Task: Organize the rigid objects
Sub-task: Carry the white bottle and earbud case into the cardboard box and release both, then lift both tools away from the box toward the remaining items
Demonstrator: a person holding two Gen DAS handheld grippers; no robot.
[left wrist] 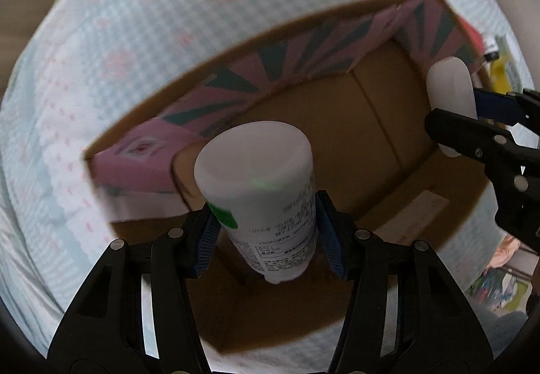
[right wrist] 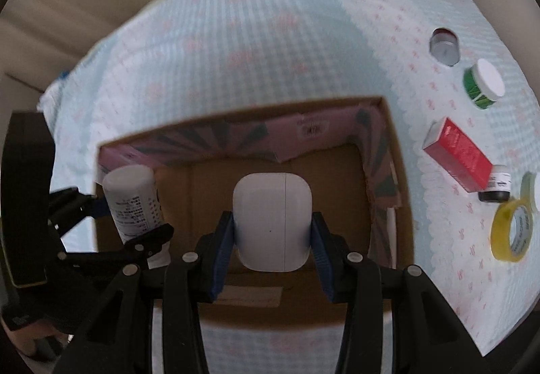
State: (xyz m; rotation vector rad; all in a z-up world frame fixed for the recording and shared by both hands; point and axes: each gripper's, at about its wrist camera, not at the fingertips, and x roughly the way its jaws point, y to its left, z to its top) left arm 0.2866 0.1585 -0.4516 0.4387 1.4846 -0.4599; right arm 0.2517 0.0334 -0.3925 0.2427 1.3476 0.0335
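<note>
While both grippers hang over one open box (right wrist: 401, 171), the left gripper (left wrist: 266, 225) grasps one white bottle (left wrist: 260, 185) above the box floor, and the right gripper (right wrist: 271, 229) is clenched on one white case (right wrist: 271, 222) over the box's middle. Right of the right gripper, outside the box, lie one red carton (right wrist: 459, 154), one yellow tape roll (right wrist: 511, 232), one green-banded jar (right wrist: 484, 83), one small dark bottle (right wrist: 496, 186) and one round tin (right wrist: 445, 48) on the cloth (right wrist: 236, 53).
</note>
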